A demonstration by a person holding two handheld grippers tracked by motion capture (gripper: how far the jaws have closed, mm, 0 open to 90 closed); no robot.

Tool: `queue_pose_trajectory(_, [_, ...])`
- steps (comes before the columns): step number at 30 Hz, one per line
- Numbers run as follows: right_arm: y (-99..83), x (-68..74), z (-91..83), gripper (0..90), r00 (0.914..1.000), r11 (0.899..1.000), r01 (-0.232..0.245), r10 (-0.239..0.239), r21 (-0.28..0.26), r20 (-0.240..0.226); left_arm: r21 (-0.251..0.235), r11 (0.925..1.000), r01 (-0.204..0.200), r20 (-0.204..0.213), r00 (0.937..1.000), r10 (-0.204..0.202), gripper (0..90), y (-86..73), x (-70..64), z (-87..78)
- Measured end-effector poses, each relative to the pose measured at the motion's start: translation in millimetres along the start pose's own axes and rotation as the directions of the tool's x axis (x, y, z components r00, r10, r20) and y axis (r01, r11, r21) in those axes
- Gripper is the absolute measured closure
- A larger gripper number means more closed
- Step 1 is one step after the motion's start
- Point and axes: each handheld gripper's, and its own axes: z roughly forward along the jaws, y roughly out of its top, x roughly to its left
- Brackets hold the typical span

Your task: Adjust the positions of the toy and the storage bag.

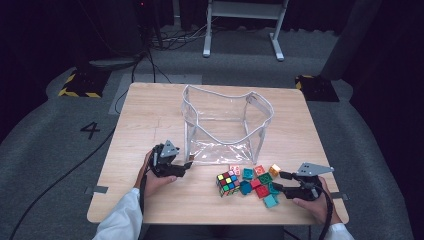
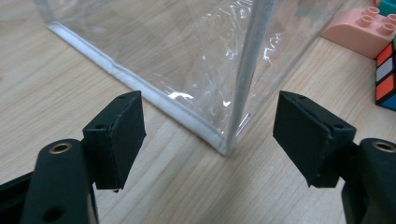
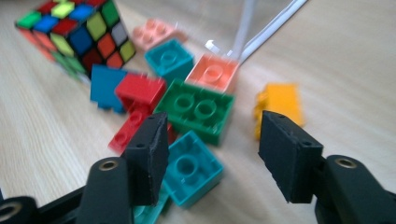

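Clear bag (image 1: 227, 127) upright, mouth facing up

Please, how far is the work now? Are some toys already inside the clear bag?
Nothing is packed yet: the clear bag stands open and holds no toys. The puzzle cube and the building bricks lie on the table. The left gripper is open at the bag's corner; the right gripper is open by the bricks. All loading remains.

left tool (image 2: 208, 140) open | clear bag (image 2: 196, 56) corner between jaws | possibly untouched
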Motion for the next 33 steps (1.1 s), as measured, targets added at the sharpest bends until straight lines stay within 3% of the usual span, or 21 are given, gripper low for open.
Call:
queue_pose_trajectory(2, [7.9, -4.1, -6.1, 42.9, 0.9996, 0.999, 0.000, 0.001, -0.039, 0.029, -0.005, 1.0000, -0.005, 0.000, 1.0000, 0.005, 24.7, 2.3, 0.2, 2.0])
queue_pose_trajectory(4, [19.9, -7.5, -9.0, 44.7, 0.9982, 0.997, 0.009, -0.005, -0.073, 0.059, -0.006, 0.9998, 0.017, 0.021, 0.9996, -0.017, 26.3, 5.0, 0.4, 4.7])
queue_pose_trajectory(8, [48.4, -14.8, 0.1, 46.6, 0.9942, 0.991, 0.068, -0.057, -0.114, 0.091, 0.010, 0.9999, 0.012, 0.032, 0.9994, -0.013, 40.2, 11.2, 0.8, 11.8])
queue_pose_trajectory(13, [77.5, -20.8, 25.0, 50.1, 0.9927, 0.988, 0.112, -0.106, -0.105, 0.056, 0.009, 0.9996, 0.025, 0.072, 0.9971, -0.026, 54.3, 17.7, -0.6, 21.6])
queue_pose_trajectory(14, [80.2, -20.4, 28.7, 50.5, 0.9924, 0.989, 0.116, -0.112, -0.097, 0.052, 0.010, 0.9999, 0.011, 0.079, 0.9968, -0.011, 55.7, 19.7, -1.3, 23.7])
queue_pose_trajectory(17, [88.7, -17.6, 40.7, 55.7, 0.9894, 0.986, 0.144, -0.142, -0.084, 0.028, 0.026, 0.9997, 0.001, 0.059, 0.9983, -0.003, 56.3, 27.1, -4.4, 28.8])
queue_pose_trajectory(19, [91.3, -15.7, 46.0, 60.7, 0.9844, 0.983, 0.171, -0.168, -0.066, 0.051, 0.031, 0.9994, -0.013, 0.071, 0.9974, 0.011, 57.9, 30.2, -4.1, 30.5])
queue_pose_trajectory(22, [92.8, -18.7, 52.1, 70.3, 0.9831, 0.984, 0.165, -0.159, -0.061, 0.092, 0.042, 0.9986, -0.032, 0.070, 0.9971, 0.029, 61.4, 36.6, -5.0, 34.4])
queue_pose_trajectory(23, [92.6, -20.9, 54.1, 75.7, 0.9826, 0.985, 0.161, -0.154, -0.059, 0.103, 0.044, 0.9987, -0.026, 0.089, 0.9958, 0.022, 63.4, 38.2, -5.8, 36.0])
queue_pose_trajectory(24, [92.1, -21.7, 54.9, 76.9, 0.9833, 0.985, 0.161, -0.156, -0.056, 0.094, 0.047, 0.9979, -0.045, 0.067, 0.9969, 0.042, 64.5, 40.9, -6.7, 37.9])
queue_pose_trajectory(25, [90.5, -21.6, 55.4, 81.6, 0.9765, 0.981, 0.190, -0.183, -0.049, 0.114, 0.058, 0.9969, -0.052, 0.070, 0.9964, 0.048, 65.4, 42.6, -7.4, 39.0])
queue_pose_trajectory(27, [88.4, -22.6, 53.0, 86.5, 0.9709, 0.977, 0.209, -0.202, -0.045, 0.129, 0.063, 0.9966, -0.053, 0.080, 0.9956, 0.048, 66.9, 46.3, -8.8, 41.7])
queue_pose_trajectory(28, [87.1, -23.9, 50.2, 87.1, 0.9700, 0.976, 0.212, -0.205, -0.042, 0.130, 0.057, 0.9961, -0.068, 0.081, 0.9948, 0.063, 67.9, 48.2, -8.7, 43.3])
queue_pose_trajectory(29, [85.7, -24.7, 47.9, 87.2, 0.9695, 0.977, 0.209, -0.201, -0.042, 0.141, 0.055, 0.9972, -0.051, 0.115, 0.9924, 0.045, 69.4, 49.7, -10.4, 45.4])
queue_pose_trajectory(31, [82.3, -27.3, 41.4, 87.4, 0.9711, 0.980, 0.197, -0.190, -0.037, 0.144, 0.054, 0.9961, -0.069, 0.107, 0.9922, 0.063, 71.3, 53.3, -13.8, 48.6])
queue_pose_trajectory(33, [76.4, -29.5, 34.0, 87.4, 0.9701, 0.979, 0.201, -0.193, -0.037, 0.147, 0.050, 0.9966, -0.066, 0.132, 0.9895, 0.059, 72.6, 55.3, -20.7, 53.2])
